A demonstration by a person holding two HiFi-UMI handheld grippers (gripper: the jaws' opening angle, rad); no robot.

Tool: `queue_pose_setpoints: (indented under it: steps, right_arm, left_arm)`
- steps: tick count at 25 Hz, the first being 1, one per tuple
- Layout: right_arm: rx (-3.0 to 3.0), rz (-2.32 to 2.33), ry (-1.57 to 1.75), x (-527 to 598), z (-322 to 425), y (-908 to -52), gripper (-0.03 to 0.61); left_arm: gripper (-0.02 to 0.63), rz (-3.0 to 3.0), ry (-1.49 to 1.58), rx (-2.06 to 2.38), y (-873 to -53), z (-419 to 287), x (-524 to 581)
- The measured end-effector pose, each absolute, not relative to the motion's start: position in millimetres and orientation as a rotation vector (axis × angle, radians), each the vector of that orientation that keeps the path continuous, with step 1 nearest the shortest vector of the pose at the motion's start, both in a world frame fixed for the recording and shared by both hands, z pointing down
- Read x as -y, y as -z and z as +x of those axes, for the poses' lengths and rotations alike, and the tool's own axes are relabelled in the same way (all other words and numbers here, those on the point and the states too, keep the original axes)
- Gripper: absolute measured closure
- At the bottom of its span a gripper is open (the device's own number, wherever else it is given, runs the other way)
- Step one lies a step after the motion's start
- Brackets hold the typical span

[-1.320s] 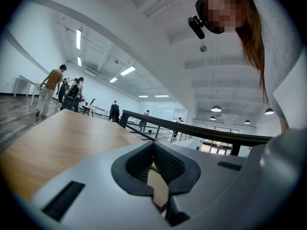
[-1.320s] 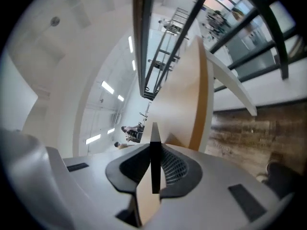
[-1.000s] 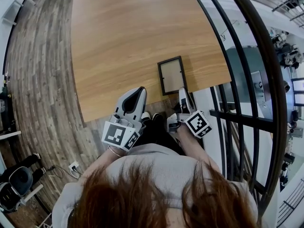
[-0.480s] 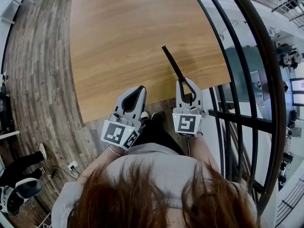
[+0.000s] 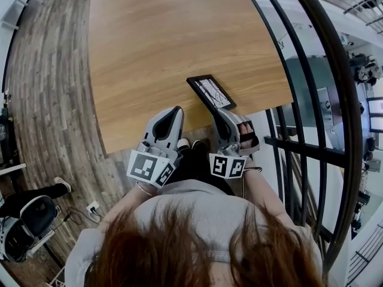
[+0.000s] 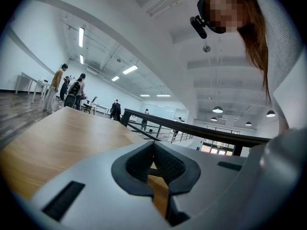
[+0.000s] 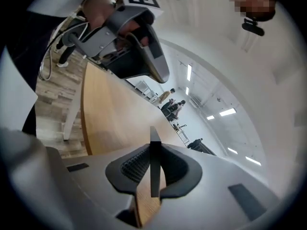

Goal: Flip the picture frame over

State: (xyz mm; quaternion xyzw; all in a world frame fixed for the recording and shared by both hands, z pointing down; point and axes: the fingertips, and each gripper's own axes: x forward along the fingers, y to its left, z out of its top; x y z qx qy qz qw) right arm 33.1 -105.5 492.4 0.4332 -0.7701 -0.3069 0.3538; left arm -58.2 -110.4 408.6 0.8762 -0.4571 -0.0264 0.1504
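The black picture frame (image 5: 210,92) hangs tilted over the wooden table's (image 5: 149,40) near edge, with a pale, glossy face turned up. My right gripper (image 5: 222,112) is shut on the frame's near edge. In the right gripper view, that edge (image 7: 154,162) stands as a thin dark bar pinched between the pads (image 7: 136,166). My left gripper (image 5: 174,112) hovers at the table's near edge, to the left of the frame. Its jaws meet at the tips with nothing between them (image 6: 154,145). It also shows at upper left in the right gripper view as the left gripper (image 7: 132,47).
A black railing (image 5: 299,94) curves along the table's right side, with a drop beyond it. Plank flooring (image 5: 48,100) lies to the left, where a person's feet and a chair (image 5: 24,220) show. Several people (image 6: 72,87) stand far off.
The frame lay flat near the table edge, was lifted edge-on, and is now rolled over leftward with its other face up. The right gripper rolled with it. The left gripper stayed put.
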Motion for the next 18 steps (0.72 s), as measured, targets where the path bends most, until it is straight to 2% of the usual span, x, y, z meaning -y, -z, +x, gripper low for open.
queue_pose_setpoints:
  steps: [9, 18]
  right_arm:
    - [1.878, 0.944, 0.983, 79, 31, -530, 0.5]
    - [1.865, 0.789, 1.009, 60, 34, -561, 0.499]
  left_arm:
    - [0.607, 2.524, 0.032, 1.282, -417, -53, 101]
    - [0.607, 2.534, 0.002, 1.258, -420, -45, 98]
